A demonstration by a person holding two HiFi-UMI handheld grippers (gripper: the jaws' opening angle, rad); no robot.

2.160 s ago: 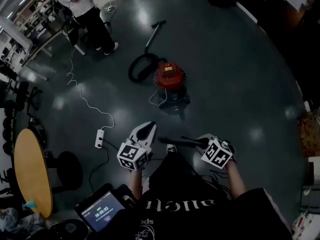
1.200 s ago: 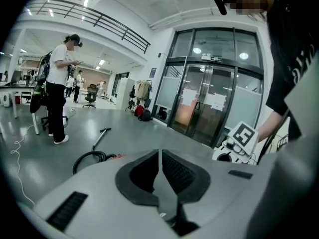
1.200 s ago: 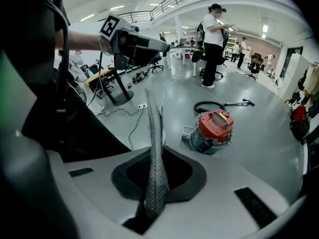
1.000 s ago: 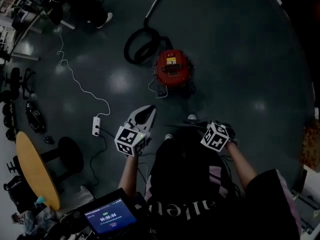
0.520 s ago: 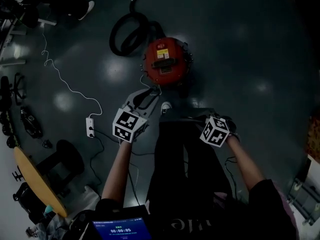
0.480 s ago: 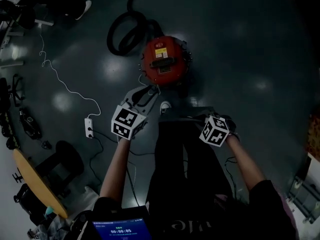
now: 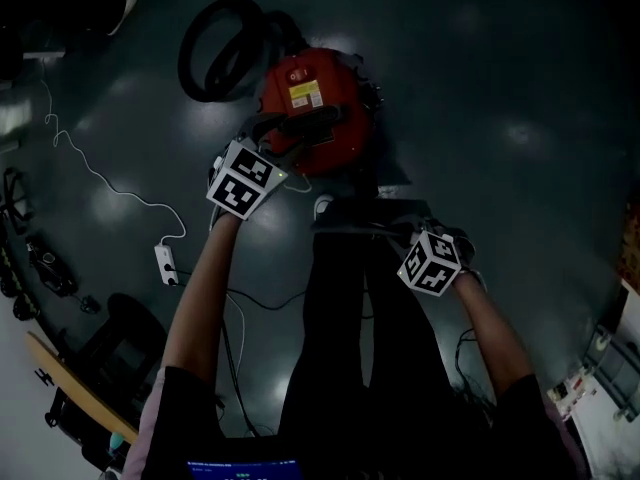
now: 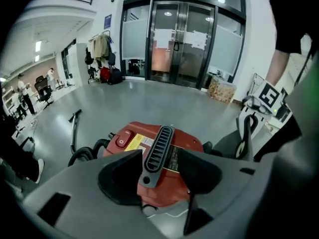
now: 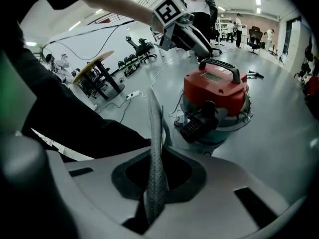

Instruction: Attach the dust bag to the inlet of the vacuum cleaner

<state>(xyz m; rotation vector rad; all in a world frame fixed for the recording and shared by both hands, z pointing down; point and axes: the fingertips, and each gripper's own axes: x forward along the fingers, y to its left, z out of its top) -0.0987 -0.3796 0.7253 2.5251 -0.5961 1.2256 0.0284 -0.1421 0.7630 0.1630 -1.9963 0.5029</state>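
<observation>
The red vacuum cleaner (image 7: 318,108) stands on the dark floor just ahead of the person's feet. Its black ribbed handle (image 8: 158,152) runs across the lid. My left gripper (image 8: 159,166) is down at the lid; its jaws are opening and straddle the handle, with a gap on each side. In the head view the left gripper (image 7: 283,135) reaches onto the lid. My right gripper (image 9: 157,176) is shut on the dust bag (image 9: 155,143), a thin grey woven sheet seen edge-on. It hangs low to the right (image 7: 400,236), short of the vacuum (image 9: 217,91).
The black hose (image 7: 215,53) lies coiled behind the vacuum. A white power strip (image 7: 163,263) and cord lie on the floor at left. A round wooden table (image 7: 62,388) stands at lower left. Glass doors (image 8: 189,34) close the hall's far side.
The head view has closed in on the vacuum. My left gripper has gone forward and down to the lid handle and its jaws have spread. The right gripper has sunk with the bag still in it.
</observation>
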